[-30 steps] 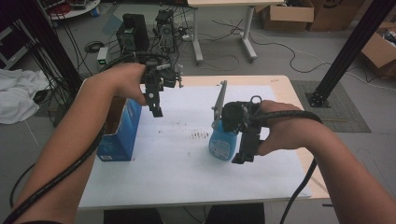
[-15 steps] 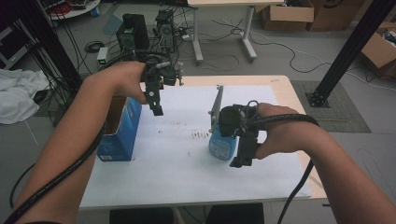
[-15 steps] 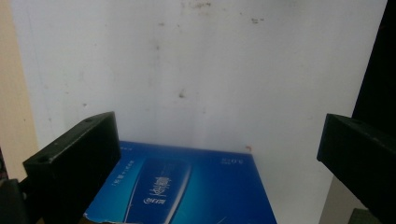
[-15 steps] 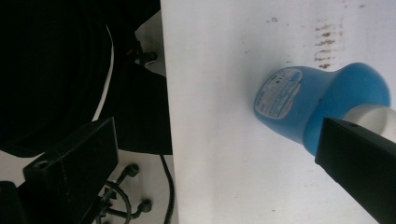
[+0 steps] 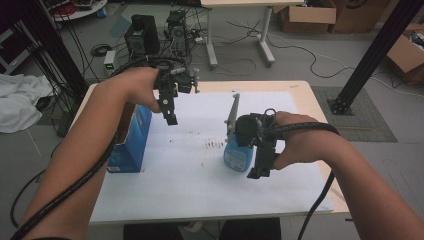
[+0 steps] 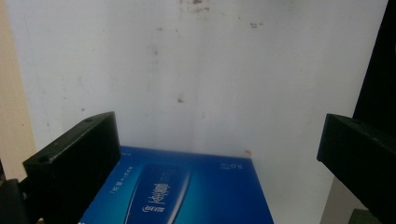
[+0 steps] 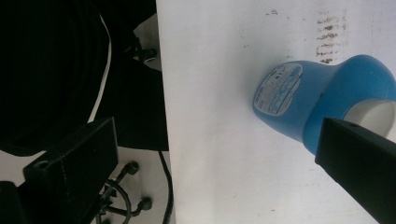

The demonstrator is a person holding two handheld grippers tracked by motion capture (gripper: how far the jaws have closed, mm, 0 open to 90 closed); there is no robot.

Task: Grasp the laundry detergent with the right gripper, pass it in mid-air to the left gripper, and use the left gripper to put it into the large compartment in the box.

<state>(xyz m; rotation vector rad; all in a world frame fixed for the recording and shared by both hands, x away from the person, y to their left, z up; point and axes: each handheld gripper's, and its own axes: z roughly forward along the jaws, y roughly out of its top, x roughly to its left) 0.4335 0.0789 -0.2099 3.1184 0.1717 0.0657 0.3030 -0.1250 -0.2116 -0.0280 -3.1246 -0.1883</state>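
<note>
The left hand-held gripper (image 5: pixel 170 114) hangs above the white sheet (image 5: pixel 200 175) that covers the table (image 5: pixel 310 100), just right of a blue carton (image 5: pixel 127 142) standing at the sheet's left edge. In the left gripper view its jaws stand wide apart with nothing between them, and the blue carton's printed top (image 6: pixel 187 191) lies below and between them, with the white sheet beyond.

The right hand-held gripper (image 5: pixel 260 167) is held low at the right of the sheet, right beside a blue bottle (image 5: pixel 236 156) that stands near the middle of the sheet. In the right gripper view its jaws are also wide and hold nothing; the blue bottle (image 7: pixel 299 98) sits at the right jaw, its white opening partly behind that jaw, and whether they touch I cannot tell. A row of dark smudges (image 5: pixel 215 145) marks the sheet just left of the bottle. A grey upright strip (image 5: pixel 232 112) rises just behind the bottle.
</note>
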